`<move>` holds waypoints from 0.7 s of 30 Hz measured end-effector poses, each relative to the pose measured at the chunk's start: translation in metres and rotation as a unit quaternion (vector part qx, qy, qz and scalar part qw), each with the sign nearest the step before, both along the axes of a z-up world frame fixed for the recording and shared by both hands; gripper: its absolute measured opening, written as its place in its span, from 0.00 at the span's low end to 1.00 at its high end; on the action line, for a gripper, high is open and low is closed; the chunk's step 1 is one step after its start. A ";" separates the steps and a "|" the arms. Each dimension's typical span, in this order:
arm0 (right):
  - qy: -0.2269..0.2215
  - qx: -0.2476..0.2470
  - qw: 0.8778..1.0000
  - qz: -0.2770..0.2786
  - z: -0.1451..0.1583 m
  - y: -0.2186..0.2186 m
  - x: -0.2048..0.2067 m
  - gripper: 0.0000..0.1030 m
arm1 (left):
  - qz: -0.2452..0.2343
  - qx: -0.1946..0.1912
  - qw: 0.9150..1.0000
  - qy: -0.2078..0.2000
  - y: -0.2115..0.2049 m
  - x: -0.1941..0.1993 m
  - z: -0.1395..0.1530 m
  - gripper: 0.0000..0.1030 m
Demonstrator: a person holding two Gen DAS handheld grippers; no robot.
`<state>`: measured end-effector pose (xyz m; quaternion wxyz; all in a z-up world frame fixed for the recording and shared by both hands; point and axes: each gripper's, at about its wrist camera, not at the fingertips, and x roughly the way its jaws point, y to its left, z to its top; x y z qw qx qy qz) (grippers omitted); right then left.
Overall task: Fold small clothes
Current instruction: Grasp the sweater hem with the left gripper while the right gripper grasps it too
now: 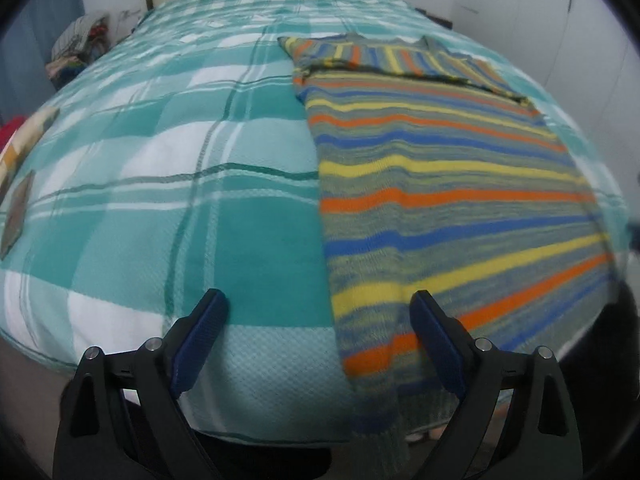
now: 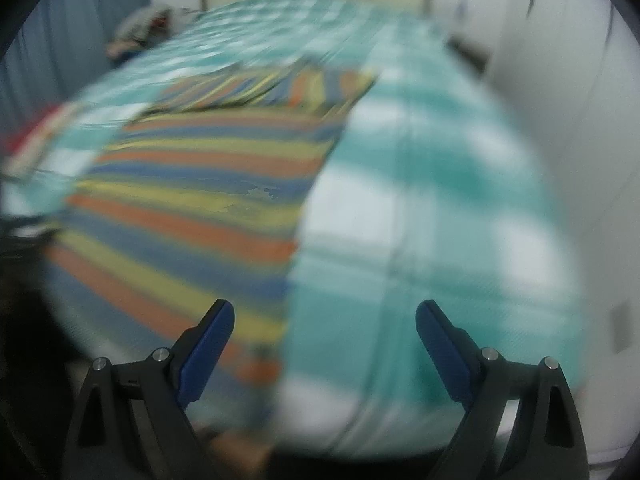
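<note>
1. Our left gripper is spread wide and holds nothing; its fingers hover over the bed's near edge.
2. Our right gripper is equally wide and empty.
3. The right wrist view is smeared with blur, so we cannot make out fine detail there.
4. The striped garment lies flat on the teal checked blanket, its long edge running between each gripper's fingers.
5. Its near hem drapes over the bed edge, partly hidden.
6. Its far end is folded over.
</note>
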<state>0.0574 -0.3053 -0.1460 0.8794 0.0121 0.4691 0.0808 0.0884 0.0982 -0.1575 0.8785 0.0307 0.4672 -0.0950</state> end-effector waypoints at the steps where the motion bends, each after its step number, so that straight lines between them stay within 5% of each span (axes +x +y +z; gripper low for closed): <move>1: 0.019 0.042 0.999 0.012 -0.008 -0.002 -0.007 0.87 | -0.007 -0.003 1.000 0.004 -0.003 -0.001 0.000 0.90; 3: 0.056 0.100 0.993 0.023 -0.026 -0.001 -0.015 0.74 | -0.028 -0.012 0.999 0.014 -0.012 -0.007 0.001 0.83; 6: 0.089 0.116 0.989 0.035 -0.049 0.009 -0.020 0.55 | -0.050 -0.002 0.998 0.024 -0.023 -0.016 0.001 0.68; 7: 0.092 0.120 0.988 0.038 -0.053 0.012 -0.021 0.48 | -0.052 0.001 0.998 0.035 -0.024 -0.018 -0.001 0.55; 8: 0.099 0.133 0.985 0.045 -0.059 0.014 -0.021 0.21 | -0.052 -0.001 0.998 0.045 -0.025 -0.019 -0.002 0.44; 9: 0.110 0.138 0.983 0.049 -0.062 0.015 -0.022 0.06 | -0.053 -0.007 0.997 0.055 -0.024 -0.019 -0.002 0.09; 14: 0.098 0.191 0.976 0.036 -0.044 0.002 -0.025 0.06 | -0.028 -0.134 0.985 0.103 0.005 -0.008 0.014 0.03; 17: 0.078 0.260 0.962 0.024 -0.023 -0.013 -0.014 0.06 | -0.022 -0.205 0.974 0.097 0.017 0.021 0.036 0.03; 21: 0.020 0.306 0.952 0.013 0.011 -0.030 0.032 0.06 | -0.015 -0.242 0.968 0.060 0.021 0.080 0.064 0.03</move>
